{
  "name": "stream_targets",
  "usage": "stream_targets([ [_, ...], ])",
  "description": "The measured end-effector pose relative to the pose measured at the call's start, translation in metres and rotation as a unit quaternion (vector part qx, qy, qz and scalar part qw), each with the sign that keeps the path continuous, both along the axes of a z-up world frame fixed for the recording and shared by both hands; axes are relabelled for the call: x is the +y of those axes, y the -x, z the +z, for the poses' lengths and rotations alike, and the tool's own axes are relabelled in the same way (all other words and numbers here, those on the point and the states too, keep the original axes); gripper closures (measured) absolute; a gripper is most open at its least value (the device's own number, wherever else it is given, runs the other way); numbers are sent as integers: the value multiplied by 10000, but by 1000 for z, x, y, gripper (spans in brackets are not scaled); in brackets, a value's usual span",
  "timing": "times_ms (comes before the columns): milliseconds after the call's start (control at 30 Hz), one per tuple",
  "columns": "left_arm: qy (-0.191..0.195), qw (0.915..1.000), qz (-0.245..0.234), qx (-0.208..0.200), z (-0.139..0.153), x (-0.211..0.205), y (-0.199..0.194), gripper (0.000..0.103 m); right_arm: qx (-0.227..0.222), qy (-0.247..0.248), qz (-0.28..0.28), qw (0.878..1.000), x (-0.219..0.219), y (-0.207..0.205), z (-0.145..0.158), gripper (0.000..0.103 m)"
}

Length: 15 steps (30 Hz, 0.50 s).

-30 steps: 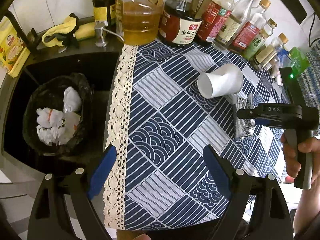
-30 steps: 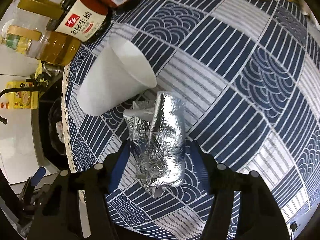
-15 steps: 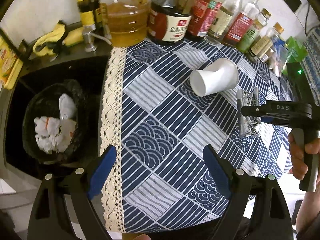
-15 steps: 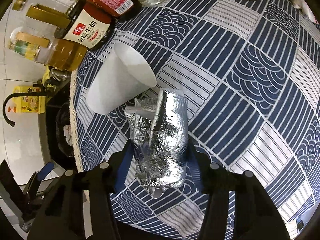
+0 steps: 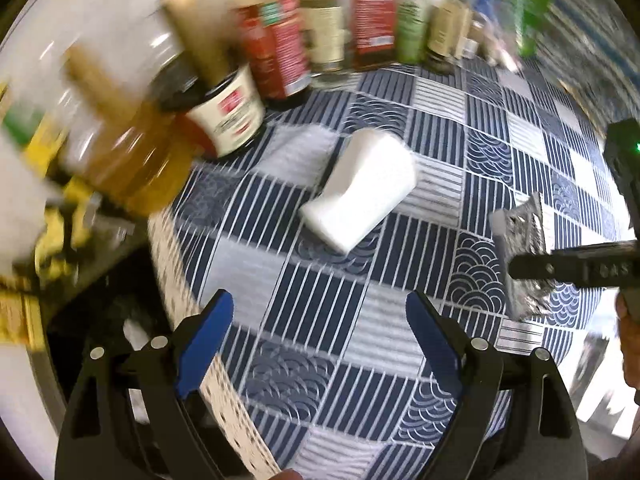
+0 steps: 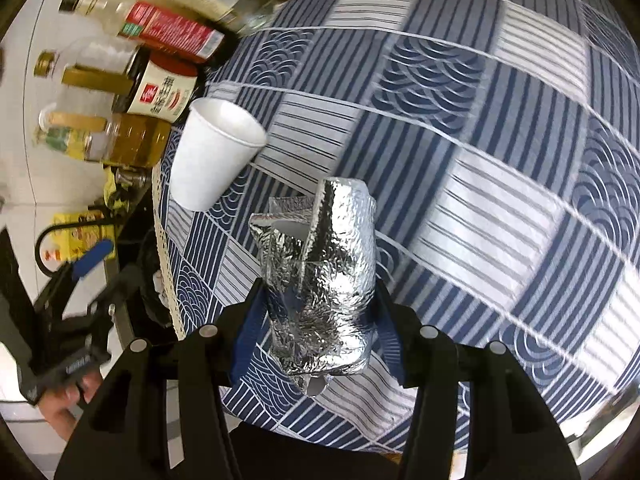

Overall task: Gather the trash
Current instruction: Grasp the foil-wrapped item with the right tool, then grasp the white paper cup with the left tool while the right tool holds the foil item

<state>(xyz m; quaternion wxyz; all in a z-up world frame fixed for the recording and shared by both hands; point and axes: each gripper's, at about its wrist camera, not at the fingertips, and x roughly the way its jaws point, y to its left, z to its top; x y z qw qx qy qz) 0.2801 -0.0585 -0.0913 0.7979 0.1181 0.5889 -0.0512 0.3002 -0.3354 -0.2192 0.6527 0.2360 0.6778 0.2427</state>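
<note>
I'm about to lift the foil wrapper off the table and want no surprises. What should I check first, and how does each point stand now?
1. Foil wrapper sits between the right gripper pads: ok.
2. Grip firm enough to lift: cannot tell.
3. White paper cup lies clear of the wrapper: ok.
4. Left gripper open and empty: ok.
5. Bottles stand away from the wrapper: ok.
6. Bin visible for the drop: not ok.

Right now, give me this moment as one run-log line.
right claw: shut on foil wrapper | left claw: open, empty, above tablecloth | paper cup: lying on its side, not collected
</note>
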Motion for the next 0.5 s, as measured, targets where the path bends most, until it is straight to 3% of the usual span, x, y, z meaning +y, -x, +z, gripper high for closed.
stream_targets([
  [267, -579, 9928, -961, 424, -32, -37, -41, 17, 217, -334, -477, 9981, -24, 25, -10, 50],
  [500, -899, 9851, -1210, 825, -67, -43, -72, 17, 260, -547, -676, 9959, -32, 33, -11, 50],
])
